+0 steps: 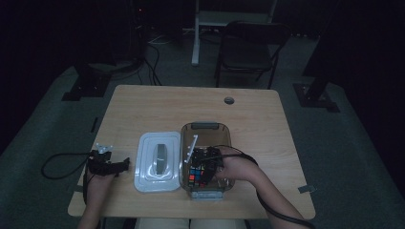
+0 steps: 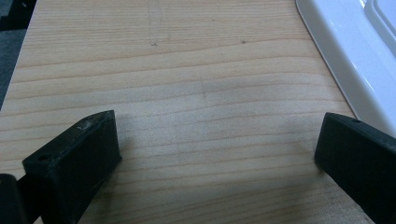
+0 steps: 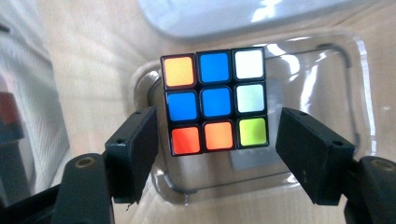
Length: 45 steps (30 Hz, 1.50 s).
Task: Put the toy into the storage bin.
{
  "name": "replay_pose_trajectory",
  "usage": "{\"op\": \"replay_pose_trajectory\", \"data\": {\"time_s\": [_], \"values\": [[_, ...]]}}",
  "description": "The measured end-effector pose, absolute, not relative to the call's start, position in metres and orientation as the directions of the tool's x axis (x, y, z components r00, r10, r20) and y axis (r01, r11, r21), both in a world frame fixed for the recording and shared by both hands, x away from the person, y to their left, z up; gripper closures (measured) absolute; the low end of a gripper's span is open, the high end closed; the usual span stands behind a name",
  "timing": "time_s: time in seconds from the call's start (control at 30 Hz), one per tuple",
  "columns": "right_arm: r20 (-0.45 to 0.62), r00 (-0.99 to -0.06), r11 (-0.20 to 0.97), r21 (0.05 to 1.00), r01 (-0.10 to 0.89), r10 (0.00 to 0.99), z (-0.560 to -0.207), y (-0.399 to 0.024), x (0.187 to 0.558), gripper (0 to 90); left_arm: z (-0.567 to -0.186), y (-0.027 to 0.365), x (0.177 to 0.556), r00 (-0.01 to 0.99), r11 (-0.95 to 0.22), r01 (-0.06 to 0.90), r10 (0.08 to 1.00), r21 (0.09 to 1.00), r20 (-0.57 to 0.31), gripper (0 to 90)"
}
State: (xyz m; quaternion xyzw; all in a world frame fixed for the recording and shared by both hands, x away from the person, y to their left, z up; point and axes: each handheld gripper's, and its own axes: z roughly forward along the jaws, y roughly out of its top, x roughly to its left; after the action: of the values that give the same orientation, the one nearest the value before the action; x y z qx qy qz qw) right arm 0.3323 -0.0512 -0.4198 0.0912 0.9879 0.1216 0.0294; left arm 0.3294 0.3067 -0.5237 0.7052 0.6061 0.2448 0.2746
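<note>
I am seeing my right gripper (image 3: pixel 215 140) standing with its jaws parted on either side of the puzzle cube (image 3: pixel 215 101). The left pad is lying just beside the cube's lower left corner, while a clear gap is showing between the right pad and the cube's right face, so nothing is being squeezed. The cube is sitting between and slightly ahead of the jaws, on the floor of the clear plastic box (image 3: pixel 327 60), its facing side showing orange, blue, white, red and green squares. Beyond the jaws, past the box's far wall, the white lid (image 3: pixel 224 16) is lying on the wooden table (image 3: pixel 93 56).

From the high view, my right gripper (image 1: pixel 203 160) is reaching down inside the box (image 1: pixel 205 128), over the cube (image 1: pixel 197 174).

My left gripper (image 2: pixel 217 154) is holding its jaws wide apart with bare tabletop (image 2: pixel 177 70) between them. The lid's rim (image 2: pixel 345 65) is lying just ahead of and beside the right-hand jaw. In the high view this gripper (image 1: pixel 125 163) is resting on the table (image 1: pixel 191 102), near the lid (image 1: pixel 158 162).
</note>
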Motion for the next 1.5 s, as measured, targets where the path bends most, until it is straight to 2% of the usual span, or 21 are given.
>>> {"op": "replay_pose_trajectory", "data": {"time_s": [0.33, 0.37, 0.53, 0.93, 1.07, 1.4, 1.43, 1.5], "values": [[0.011, -0.967, 0.885, 0.401, 0.239, 0.256, -0.403, -0.08, 0.335, 26.3, -0.524, 0.307, 0.329, 0.146, -0.114, 0.721, 0.989, 0.684, 0.012, 0.7], [0.024, -0.961, 0.861, 0.439, 0.257, 0.275, -0.4, -0.088, 0.335, 24.8, -0.524, 0.307, 0.329, 0.146, -0.115, 0.721, 0.989, 0.683, 0.012, 0.7], [0.018, -0.944, 0.823, 0.484, 0.297, 0.33, -0.397, -0.102, 0.336, 18.7, -0.524, 0.307, 0.329, 0.146, -0.115, 0.721, 0.989, 0.683, 0.012, 0.7], [0.016, -0.877, 0.608, 0.714, 0.346, 0.481, -0.384, -0.145, 0.335, 12.9, -0.524, 0.307, 0.329, 0.146, -0.115, 0.721, 0.989, 0.683, 0.012, 0.7], [0.001, -0.831, 0.524, 0.776, 0.352, 0.557, -0.383, -0.16, 0.334, 12.8, -0.524, 0.307, 0.329, 0.146, -0.114, 0.721, 0.989, 0.684, 0.012, 0.7], [-0.004, -0.714, 0.381, 0.848, 0.369, 0.7, -0.391, -0.196, 0.334, 11.5, -0.524, 0.307, 0.329, 0.145, -0.114, 0.721, 0.989, 0.684, 0.012, 0.7], [-0.001, -0.672, 0.328, 0.873, 0.36, 0.74, -0.394, -0.206, 0.333, 13.1, -0.524, 0.307, 0.329, 0.144, -0.113, 0.721, 0.989, 0.684, 0.011, 0.7], [0.003, -0.648, 0.304, 0.882, 0.361, 0.761, -0.397, -0.214, 0.332, 13.0, -0.524, 0.307, 0.329, 0.144, -0.113, 0.721, 0.99, 0.684, 0.012, 0.7]]}}
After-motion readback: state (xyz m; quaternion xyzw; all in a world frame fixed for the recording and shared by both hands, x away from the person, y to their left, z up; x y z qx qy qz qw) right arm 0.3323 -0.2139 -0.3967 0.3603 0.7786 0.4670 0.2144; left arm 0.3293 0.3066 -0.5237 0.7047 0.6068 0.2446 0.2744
